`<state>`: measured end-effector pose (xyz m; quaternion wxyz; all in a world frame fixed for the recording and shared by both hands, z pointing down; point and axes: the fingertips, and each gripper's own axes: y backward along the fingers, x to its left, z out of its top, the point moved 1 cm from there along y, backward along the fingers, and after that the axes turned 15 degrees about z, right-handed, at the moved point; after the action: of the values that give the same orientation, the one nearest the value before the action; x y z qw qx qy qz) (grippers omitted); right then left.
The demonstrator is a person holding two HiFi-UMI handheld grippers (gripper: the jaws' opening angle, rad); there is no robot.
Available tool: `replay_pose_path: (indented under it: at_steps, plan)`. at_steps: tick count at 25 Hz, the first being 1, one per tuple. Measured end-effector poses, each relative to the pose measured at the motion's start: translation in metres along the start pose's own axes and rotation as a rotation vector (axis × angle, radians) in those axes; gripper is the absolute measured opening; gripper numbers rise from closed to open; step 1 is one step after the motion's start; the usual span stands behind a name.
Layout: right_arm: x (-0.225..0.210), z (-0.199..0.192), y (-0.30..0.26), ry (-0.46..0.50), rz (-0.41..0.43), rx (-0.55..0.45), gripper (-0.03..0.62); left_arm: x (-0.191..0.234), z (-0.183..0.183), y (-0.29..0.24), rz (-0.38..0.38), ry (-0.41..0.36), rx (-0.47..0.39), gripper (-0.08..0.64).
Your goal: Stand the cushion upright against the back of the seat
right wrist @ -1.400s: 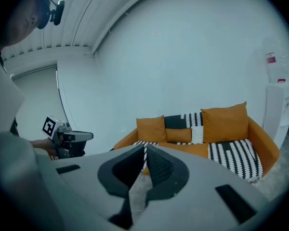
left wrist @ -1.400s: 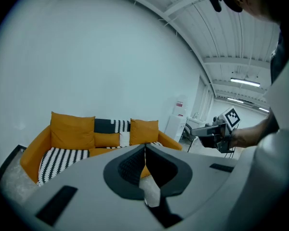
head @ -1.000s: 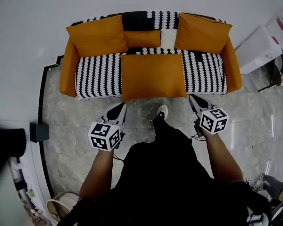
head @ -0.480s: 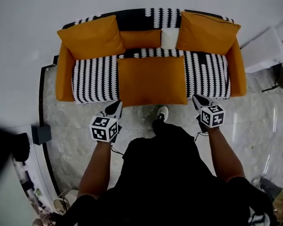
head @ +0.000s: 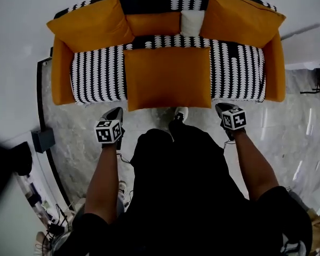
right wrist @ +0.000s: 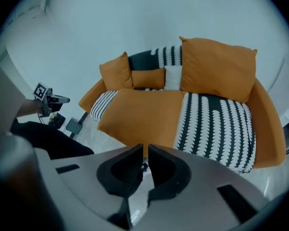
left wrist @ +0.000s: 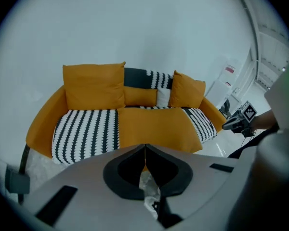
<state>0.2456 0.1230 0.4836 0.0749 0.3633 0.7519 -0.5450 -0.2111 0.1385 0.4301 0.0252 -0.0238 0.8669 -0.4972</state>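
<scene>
The cushion (head: pixel 168 78), large and orange, lies flat on the middle of the sofa (head: pixel 61 73) seat in the head view. Its front edge reaches the seat's front rim and its rear edge lies near the backrest. Four smaller pillows lean upright along the backrest behind it. Both bare forearms reach forward and down from the person's body, roughly parallel and set wide apart. The left gripper (head: pixel 116 111) hangs over the marble floor (head: pixel 74 143), just off the cushion's front left corner and not touching it. The right gripper (head: pixel 221 107) hangs near the front right corner, by the striped seat's front edge, also apart from the cushion. A shoe (head: pixel 181 113) shows between them.

In the left gripper view the jaws are pressed fully together with nothing between them. They point down at the cushion's front edge, which lies just beyond the tips. At the far right a hand holds the other gripper over the floor.

In the right gripper view the jaws are clenched to a hairline slit and grip nothing. The cushion spreads ahead and to the left, the striped seat lies to the right, and the other gripper shows small at the left edge
</scene>
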Motion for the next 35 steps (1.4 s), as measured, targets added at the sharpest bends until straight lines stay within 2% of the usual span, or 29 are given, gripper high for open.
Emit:
replay_pose_path:
  at_steps: [5, 9, 12, 13, 14, 15, 18, 21, 24, 27, 29, 32, 35]
  plan:
    - [-0.022, -0.037, -0.039, -0.02, -0.004, 0.15, 0.04, 0.003, -0.047, -0.038, 0.014, 0.028, 0.137, 0.017]
    - [-0.047, -0.068, -0.067, -0.053, -0.039, 0.223, 0.042, 0.002, -0.08, -0.068, 0.038, 0.01, 0.19, 0.018]
    - [-0.063, -0.09, -0.082, -0.079, -0.061, 0.281, 0.125, 0.001, -0.107, -0.085, 0.053, -0.039, 0.233, 0.023]
    - [-0.067, -0.094, -0.088, -0.075, -0.066, 0.293, 0.134, 0.002, -0.115, -0.092, 0.057, -0.052, 0.247, 0.054]
    - [-0.073, -0.096, -0.093, -0.064, -0.074, 0.301, 0.142, 0.001, -0.121, -0.102, 0.058, -0.067, 0.258, 0.117]
    - [-0.081, -0.099, -0.096, -0.049, -0.088, 0.31, 0.148, -0.001, -0.127, -0.113, 0.058, -0.084, 0.267, 0.138]
    - [-0.103, -0.113, -0.111, -0.023, -0.115, 0.339, 0.167, -0.002, -0.146, -0.143, 0.062, -0.121, 0.3, 0.161]
    - [-0.103, -0.117, -0.154, -0.022, -0.104, 0.367, 0.176, 0.03, -0.169, -0.174, 0.063, -0.13, 0.336, 0.166]
    - [-0.097, -0.111, -0.186, -0.01, -0.11, 0.38, 0.182, 0.059, -0.179, -0.202, 0.05, -0.179, 0.337, 0.181]
    - [-0.098, -0.118, -0.177, 0.001, -0.122, 0.379, 0.19, 0.052, -0.189, -0.211, 0.036, -0.249, 0.328, 0.19]
    - [-0.102, -0.124, -0.171, 0.011, -0.124, 0.371, 0.192, 0.044, -0.205, -0.216, 0.027, -0.271, 0.357, 0.196]
    - [-0.102, -0.129, -0.175, 0.021, -0.133, 0.348, 0.192, 0.044, -0.217, -0.226, 0.017, -0.268, 0.365, 0.198]
    - [-0.104, -0.127, -0.18, 0.022, -0.143, 0.32, 0.192, 0.042, -0.204, -0.232, 0.014, -0.233, 0.308, 0.196]
